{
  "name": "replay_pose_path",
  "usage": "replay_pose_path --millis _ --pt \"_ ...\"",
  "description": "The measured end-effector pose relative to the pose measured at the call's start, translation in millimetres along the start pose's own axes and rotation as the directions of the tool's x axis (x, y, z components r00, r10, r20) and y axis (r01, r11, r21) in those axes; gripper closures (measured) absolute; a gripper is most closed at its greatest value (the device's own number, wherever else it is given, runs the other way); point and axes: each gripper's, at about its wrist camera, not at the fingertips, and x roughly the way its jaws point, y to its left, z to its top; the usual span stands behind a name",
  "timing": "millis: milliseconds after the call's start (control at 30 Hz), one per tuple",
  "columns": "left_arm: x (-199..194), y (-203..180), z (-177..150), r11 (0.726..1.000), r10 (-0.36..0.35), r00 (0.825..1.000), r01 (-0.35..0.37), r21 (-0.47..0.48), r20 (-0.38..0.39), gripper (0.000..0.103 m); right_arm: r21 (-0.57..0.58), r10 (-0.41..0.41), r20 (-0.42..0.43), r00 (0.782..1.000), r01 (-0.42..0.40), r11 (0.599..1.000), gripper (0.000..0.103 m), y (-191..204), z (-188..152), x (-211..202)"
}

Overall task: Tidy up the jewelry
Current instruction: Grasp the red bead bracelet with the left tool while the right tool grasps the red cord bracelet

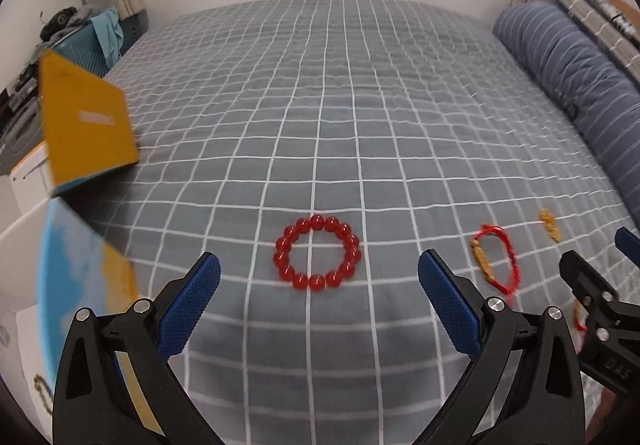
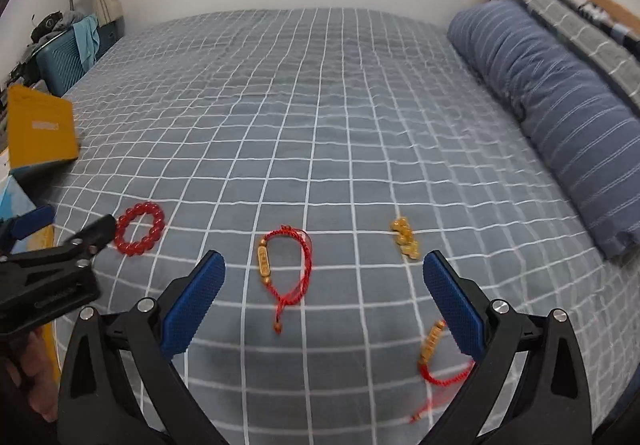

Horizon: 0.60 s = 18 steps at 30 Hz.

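A red bead bracelet (image 1: 317,253) lies on the grid-patterned bed, straight ahead of my open, empty left gripper (image 1: 319,277); it also shows in the right wrist view (image 2: 139,228). A red cord bracelet with a gold bar (image 2: 285,269) lies between the fingers of my open, empty right gripper (image 2: 324,273); it shows in the left wrist view (image 1: 497,265) too. A small gold piece (image 2: 406,238) lies further right. A second red cord with gold beads (image 2: 434,353) lies by my right finger.
An open box with a yellow lid (image 1: 86,121) and blue inside (image 1: 80,285) stands at the bed's left edge. A blue striped bolster (image 2: 560,113) lies along the right side. A teal basket (image 2: 64,61) is at the far left.
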Motion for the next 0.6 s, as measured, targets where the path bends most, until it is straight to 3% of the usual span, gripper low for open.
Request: replay_pose_path --millis 200,600 --pt "39.5 7.1 6.0 1.000 -0.001 0.999 0.000 -0.026 -0.037 0.006 -0.023 0.002 -0.057 0.998 -0.003 1.000 0.009 7.6 6.8 43.8" --pt "87.9 38.1 0.9 0.994 0.009 0.994 -0.021 -0.111 -0.110 0.006 0.001 0.027 -0.160 0.987 -0.027 1.000 0.042 5.0 -2.6 95.8"
